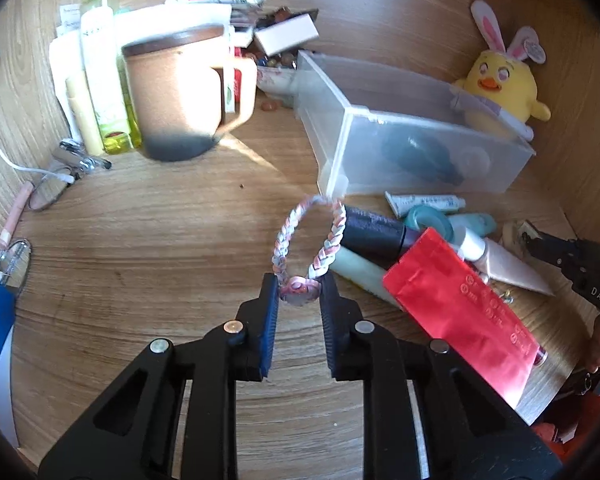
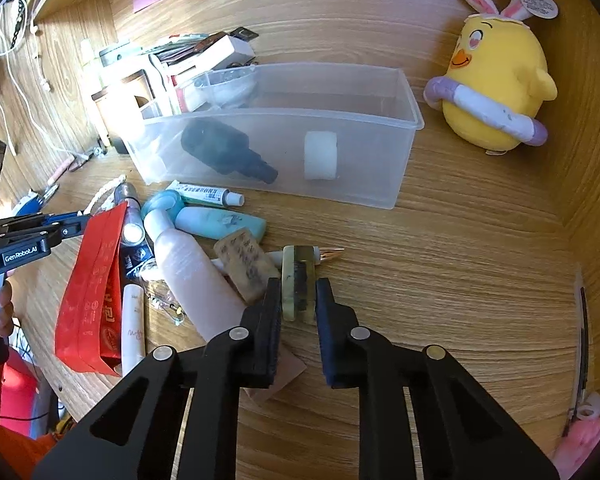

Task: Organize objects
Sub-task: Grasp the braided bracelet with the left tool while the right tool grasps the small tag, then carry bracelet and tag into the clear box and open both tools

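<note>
My left gripper (image 1: 299, 292) is shut on a braided pink and white bracelet (image 1: 314, 236), pinching its bead and holding the loop upright above the wooden desk. My right gripper (image 2: 299, 294) is shut on a pale green stone block (image 2: 298, 280), held just above the desk. A clear plastic bin (image 2: 400, 128) stands behind, holding a dark bottle (image 2: 228, 150) and a white roll (image 2: 320, 156). The bin also shows in the left wrist view (image 1: 340, 120). The left gripper shows in the right wrist view (image 2: 72, 226) at the left edge.
A pile lies in front of the bin: a red packet (image 2: 92, 288), a pink bottle (image 2: 192, 276), a teal tube (image 2: 220, 222), a white tube (image 2: 208, 196). A yellow chick plush (image 2: 496, 80) sits at the right. A brown mug (image 1: 180, 84) and bottles (image 1: 100, 60) stand at the left.
</note>
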A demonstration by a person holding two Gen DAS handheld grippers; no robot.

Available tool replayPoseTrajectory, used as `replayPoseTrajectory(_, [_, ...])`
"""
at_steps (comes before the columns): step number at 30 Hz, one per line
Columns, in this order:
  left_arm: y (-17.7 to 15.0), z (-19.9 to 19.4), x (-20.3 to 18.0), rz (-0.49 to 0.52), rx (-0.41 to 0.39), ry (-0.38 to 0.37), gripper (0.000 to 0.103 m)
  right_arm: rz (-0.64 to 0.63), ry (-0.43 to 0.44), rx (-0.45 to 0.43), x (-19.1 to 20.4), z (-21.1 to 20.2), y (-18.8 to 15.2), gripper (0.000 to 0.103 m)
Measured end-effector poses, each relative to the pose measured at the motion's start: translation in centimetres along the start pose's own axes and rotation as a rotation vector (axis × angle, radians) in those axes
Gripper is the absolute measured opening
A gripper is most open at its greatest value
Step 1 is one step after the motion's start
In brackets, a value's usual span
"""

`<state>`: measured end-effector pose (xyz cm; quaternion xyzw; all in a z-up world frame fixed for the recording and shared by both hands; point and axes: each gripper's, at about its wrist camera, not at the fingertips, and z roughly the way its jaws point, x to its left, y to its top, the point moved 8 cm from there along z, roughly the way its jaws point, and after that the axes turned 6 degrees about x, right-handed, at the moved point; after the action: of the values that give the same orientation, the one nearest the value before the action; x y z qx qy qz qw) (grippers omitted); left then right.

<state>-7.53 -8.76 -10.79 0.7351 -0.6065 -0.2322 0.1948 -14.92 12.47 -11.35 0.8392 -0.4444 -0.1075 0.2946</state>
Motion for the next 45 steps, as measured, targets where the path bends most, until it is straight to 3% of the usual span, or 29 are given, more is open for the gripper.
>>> replayPoseTrajectory(15, [4.5, -4.9, -0.3, -0.021, -0.188, -0.009, 0.020, 0.044, -0.003, -0.166, -0.4, -5.0, 3.4, 0.015])
replayPoseTrajectory(24, [7.3, -6.4, -1.7, -0.002, -0.255, -0.043, 0.020, 0.046, 0.031, -0.256, 0.4, -6.6, 7.0, 0.015])
replayPoseTrajectory(35, [10.8, -5.4, -3.8, 0.041, -0.262, -0.069, 0.020, 0.007, 0.005, -0.277, 0.5, -6.1, 11.0, 0.015])
replayPoseTrajectory(45, [12.8, -1.8, -5.6, 0.085, -0.205, -0.073, 0.020, 0.006, -0.052, -0.236, -1.2, -3.7, 13.5, 0.015])
